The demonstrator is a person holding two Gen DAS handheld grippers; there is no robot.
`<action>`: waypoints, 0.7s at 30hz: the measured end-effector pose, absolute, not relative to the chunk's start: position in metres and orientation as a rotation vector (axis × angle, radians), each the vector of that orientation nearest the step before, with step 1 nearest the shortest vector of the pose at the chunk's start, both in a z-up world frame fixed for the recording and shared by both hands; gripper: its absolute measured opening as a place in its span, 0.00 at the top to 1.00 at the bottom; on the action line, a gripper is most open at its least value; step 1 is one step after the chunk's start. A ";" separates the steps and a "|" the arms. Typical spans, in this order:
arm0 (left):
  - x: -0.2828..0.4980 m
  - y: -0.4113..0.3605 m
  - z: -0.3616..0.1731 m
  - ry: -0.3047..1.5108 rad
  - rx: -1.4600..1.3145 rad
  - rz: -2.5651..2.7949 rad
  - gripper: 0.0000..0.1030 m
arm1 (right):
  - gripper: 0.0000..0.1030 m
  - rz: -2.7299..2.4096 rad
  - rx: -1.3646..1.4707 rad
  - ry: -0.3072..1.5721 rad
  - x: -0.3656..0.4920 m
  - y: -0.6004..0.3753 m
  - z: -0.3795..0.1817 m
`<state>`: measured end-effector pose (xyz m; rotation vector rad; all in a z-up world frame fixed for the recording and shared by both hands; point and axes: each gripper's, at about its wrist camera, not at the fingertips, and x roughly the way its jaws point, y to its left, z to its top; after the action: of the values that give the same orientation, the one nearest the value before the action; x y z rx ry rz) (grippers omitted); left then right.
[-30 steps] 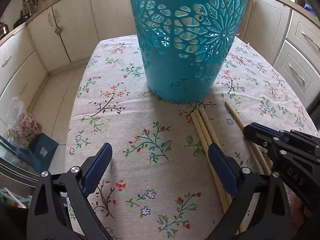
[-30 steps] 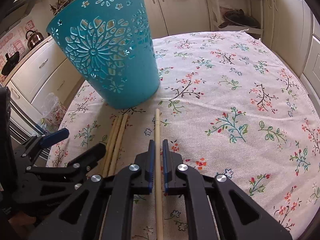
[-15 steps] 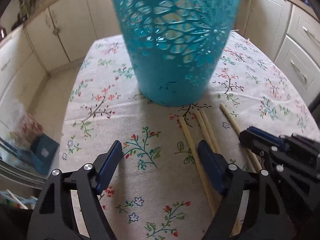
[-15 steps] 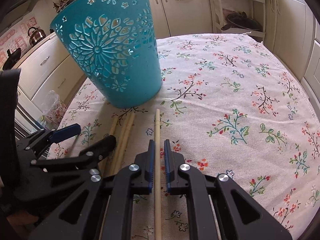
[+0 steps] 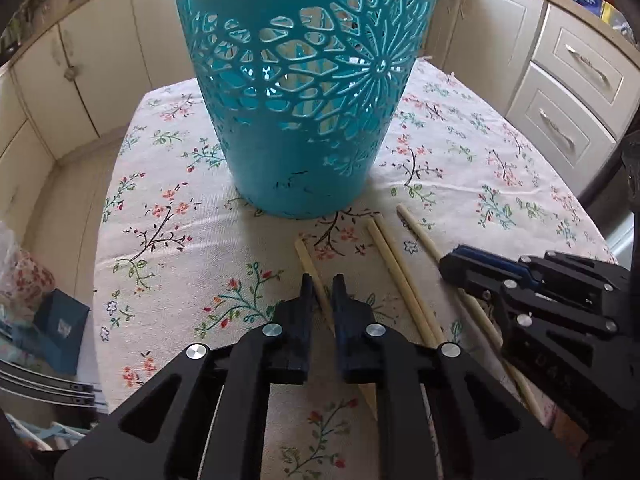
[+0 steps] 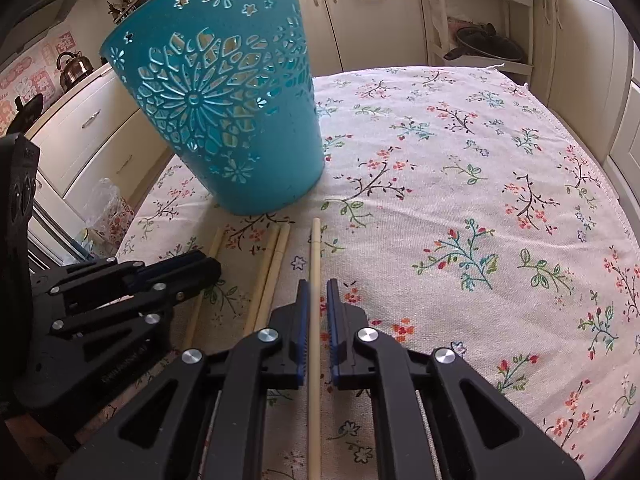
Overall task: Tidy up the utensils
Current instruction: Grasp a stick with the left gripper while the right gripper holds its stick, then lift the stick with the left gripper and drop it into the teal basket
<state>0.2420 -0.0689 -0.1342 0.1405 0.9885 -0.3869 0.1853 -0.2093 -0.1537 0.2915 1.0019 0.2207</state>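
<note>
A: Chopsticks (image 5: 404, 276) are judged light, stiff, smooth and prone to rolling; mid-shaft is favoured for a grip.

B: Just before the teal basket (image 5: 304, 92), the leftmost stick (image 5: 314, 276) is being closed on by the left hand-held gripper (image 5: 322, 292); the rightmost (image 6: 315, 264) is pinched by the nearly shut right hand-held gripper (image 6: 316, 300).

Daylight is falling evenly across the tablecloth (image 6: 460, 152); both views are reading bright and mostly sharp. The teal basket (image 5: 304, 92) is casting a soft shadow at its base. Fisheye distortion is bending the cabinets (image 5: 568, 92) and darkening the frame corners. The nearest gripper parts are rendering as near-black shapes showing little surface detail.
</note>
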 end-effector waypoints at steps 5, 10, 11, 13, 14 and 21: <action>0.248 -0.065 -0.135 0.992 0.169 -0.377 0.91 | 0.93 0.214 0.265 0.989 0.186 -0.205 -0.154; 0.244 -0.048 -0.132 1.000 0.081 -0.393 0.96 | 0.96 0.224 0.394 0.989 0.187 -0.220 -0.160; 0.242 -0.045 -0.130 0.989 0.086 -0.387 0.96 | 0.96 0.224 0.402 0.988 0.188 -0.221 -0.160; 0.238 -0.039 -0.126 0.977 0.079 -0.384 0.96 | 0.96 0.221 0.400 0.986 0.188 -0.220 -0.160; 0.236 -0.034 -0.124 0.972 0.070 -0.377 0.96 | 0.96 0.219 0.394 0.985 0.188 -0.219 -0.159; 0.218 -0.013 -0.095 0.911 0.030 -0.357 0.96 | 0.96 0.193 0.262 1.002 0.192 -0.204 -0.153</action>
<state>0.2184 -0.0132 -0.0954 0.0300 0.9114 -0.3571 0.1921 -0.2039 -0.1528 0.2624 1.0018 0.1927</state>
